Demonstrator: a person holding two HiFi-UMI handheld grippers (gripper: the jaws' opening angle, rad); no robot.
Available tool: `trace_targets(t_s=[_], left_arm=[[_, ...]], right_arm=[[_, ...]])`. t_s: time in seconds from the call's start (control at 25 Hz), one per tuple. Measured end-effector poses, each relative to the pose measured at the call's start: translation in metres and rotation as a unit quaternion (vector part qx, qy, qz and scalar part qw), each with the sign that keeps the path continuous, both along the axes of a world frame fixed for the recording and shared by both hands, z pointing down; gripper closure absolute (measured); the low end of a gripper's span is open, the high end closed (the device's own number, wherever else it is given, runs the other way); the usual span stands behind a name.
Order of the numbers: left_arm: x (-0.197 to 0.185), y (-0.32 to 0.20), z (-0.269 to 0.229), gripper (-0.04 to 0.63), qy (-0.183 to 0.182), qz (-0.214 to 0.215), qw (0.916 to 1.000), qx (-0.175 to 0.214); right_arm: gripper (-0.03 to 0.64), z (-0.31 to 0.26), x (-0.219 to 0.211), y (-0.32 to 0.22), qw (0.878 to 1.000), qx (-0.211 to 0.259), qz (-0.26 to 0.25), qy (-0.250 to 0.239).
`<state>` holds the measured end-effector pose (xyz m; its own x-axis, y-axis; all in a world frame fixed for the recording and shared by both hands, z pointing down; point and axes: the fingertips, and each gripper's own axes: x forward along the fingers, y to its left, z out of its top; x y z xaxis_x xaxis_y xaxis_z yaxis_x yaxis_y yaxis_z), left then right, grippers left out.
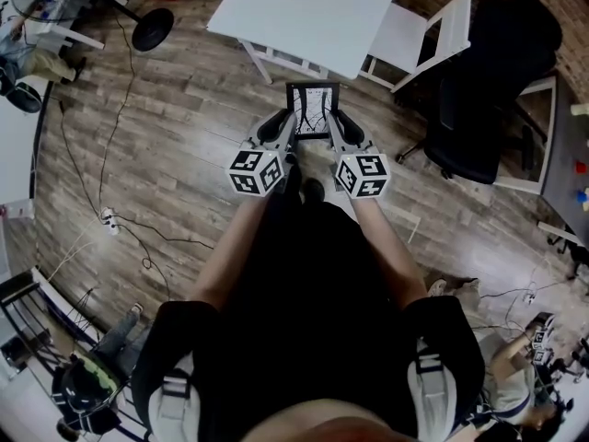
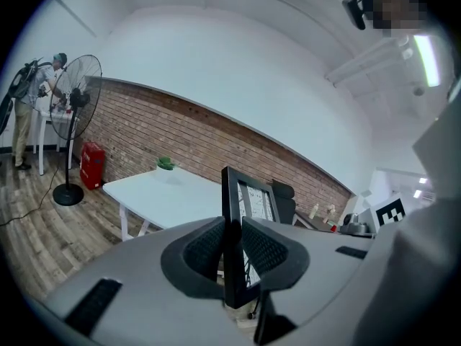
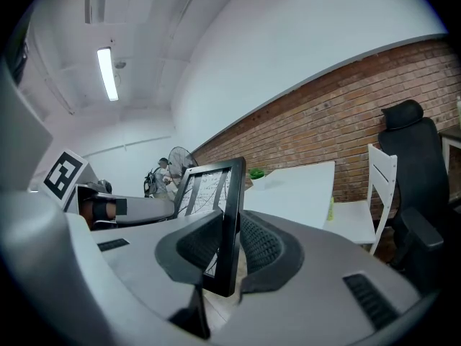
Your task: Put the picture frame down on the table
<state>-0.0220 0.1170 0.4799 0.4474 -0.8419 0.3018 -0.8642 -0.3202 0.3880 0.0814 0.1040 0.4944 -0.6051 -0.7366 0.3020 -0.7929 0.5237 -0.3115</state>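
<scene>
A black picture frame with a black-and-white line print hangs in the air above the wooden floor, just short of the white table. My left gripper is shut on the frame's left edge. My right gripper is shut on its right edge. The frame stands upright between both sets of jaws. In the left gripper view the white table lies ahead. The right gripper view shows the table beyond the frame too.
A white chair stands at the table's right, with a black office chair beside it. A small green plant sits on the table. A floor fan and a person are far left. Cables run across the floor.
</scene>
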Motion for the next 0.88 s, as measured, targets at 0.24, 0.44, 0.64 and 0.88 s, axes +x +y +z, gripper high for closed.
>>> trace_targets(t_s=[0.24,0.44,0.64,0.88], left_arm=[[-0.008,-0.026,0.000,0.512,0.001,0.009,1.0000,0.000],[-0.013,-0.051,0.006,0.512,0.003,0.018,0.9998,-0.005],[-0.020,-0.078,0.012,0.512,0.006,0.028,0.9995,-0.013],[-0.023,-0.116,0.018,0.512,0.012,0.050,0.9984,-0.021]], right_arm=[[0.545,0.001,-0.008,-0.022,1.000,-0.003,0.010,-0.003],[0.543,0.007,-0.012,-0.044,1.000,-0.010,0.020,-0.001],[0.543,0.012,-0.019,-0.069,0.999,-0.017,0.030,0.004],[0.543,0.017,-0.022,-0.105,0.998,-0.024,0.053,0.009]])
